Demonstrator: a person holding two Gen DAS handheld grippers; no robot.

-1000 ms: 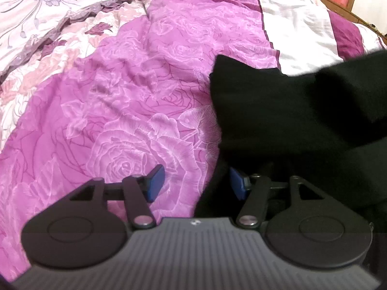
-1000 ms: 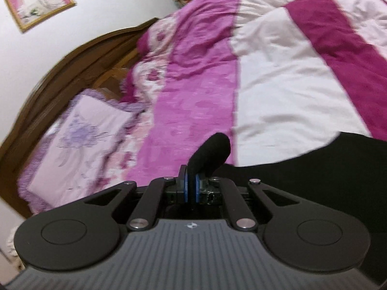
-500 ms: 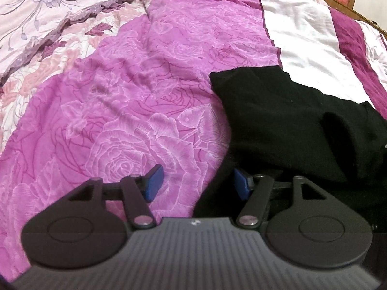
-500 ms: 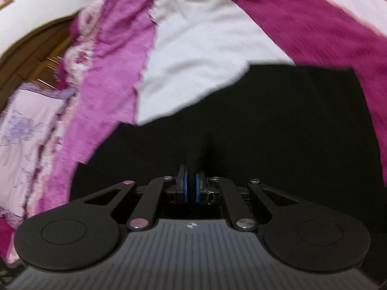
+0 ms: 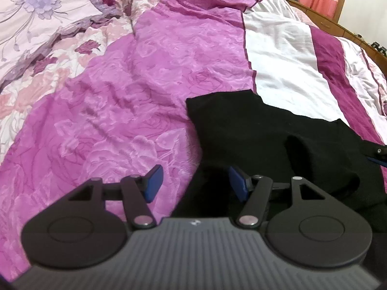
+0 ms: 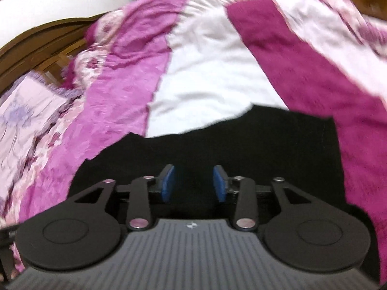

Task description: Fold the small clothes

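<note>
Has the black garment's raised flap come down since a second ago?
Yes. In the left wrist view the black garment now lies flat below the bedspread's white stripe it overlapped. The right gripper has just been opening, its fingers empty.

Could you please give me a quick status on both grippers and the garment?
Right gripper just opened, nothing pinched. Left gripper open at black garment edge. Garment lies on bedspread.

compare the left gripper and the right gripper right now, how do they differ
The left gripper straddles the black garment's edge, one pad over the pink bedspread; the right gripper sits wholly over black cloth. The left stands wider open; the right's jaws have just been opening, with nothing pressed between the pads. The right wrist view is blurred, the left wrist view sharp. Both are open, with blue pads.
</note>
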